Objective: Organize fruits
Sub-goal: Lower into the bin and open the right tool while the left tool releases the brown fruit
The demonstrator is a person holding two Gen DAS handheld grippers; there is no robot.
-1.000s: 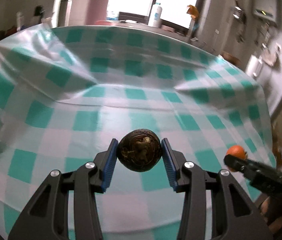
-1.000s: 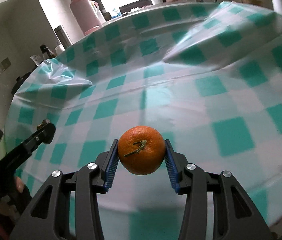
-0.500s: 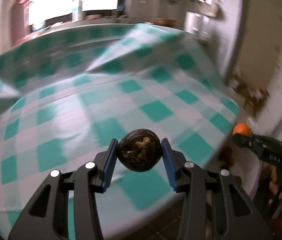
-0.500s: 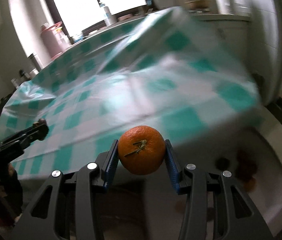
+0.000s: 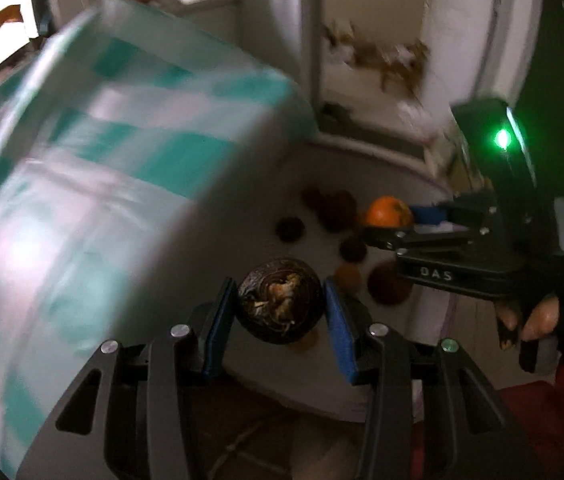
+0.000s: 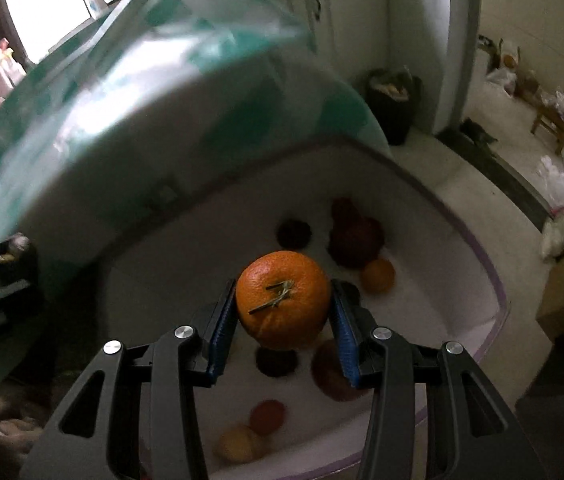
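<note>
The left gripper [image 5: 282, 312] has its blue-padded jaws clamped on a dark brown, round, wrinkled fruit [image 5: 280, 304]. The fruit's dried stem scar faces the camera, so its stem axis runs roughly along the fingers; being near-round, it shows no clear long axis. The right gripper [image 6: 284, 306] is likewise clamped on a round orange mandarin [image 6: 283, 305], whose green stem stub faces the camera, tilted toward 8 o'clock.

Both fruits hang above a white, shallow, round-cornered tub with a purple rim [image 6: 494, 276]. In the right wrist view loose fruit lies on the tub floor: a small orange one [image 6: 378, 275] at 3 o'clock just beside the mandarin, dark red ones [image 6: 356, 236] at 1 o'clock, a dark one [image 6: 294, 233] at 12 o'clock, and more red and yellowish ones, blurred, from 5 to 7 o'clock. Some of them sit directly below the mandarin.

In the left wrist view the right gripper with its mandarin shows at 2 o'clock, the person's hand [image 5: 530, 320] behind it.

A table edge draped in teal-and-white checked plastic cloth [image 6: 121, 120] looms at 10 o'clock in both views, overhanging the tub's near side, blurred. Beyond, at 1 o'clock in the right view, stands a dark waste bin [image 6: 394, 104] on a pale floor.
</note>
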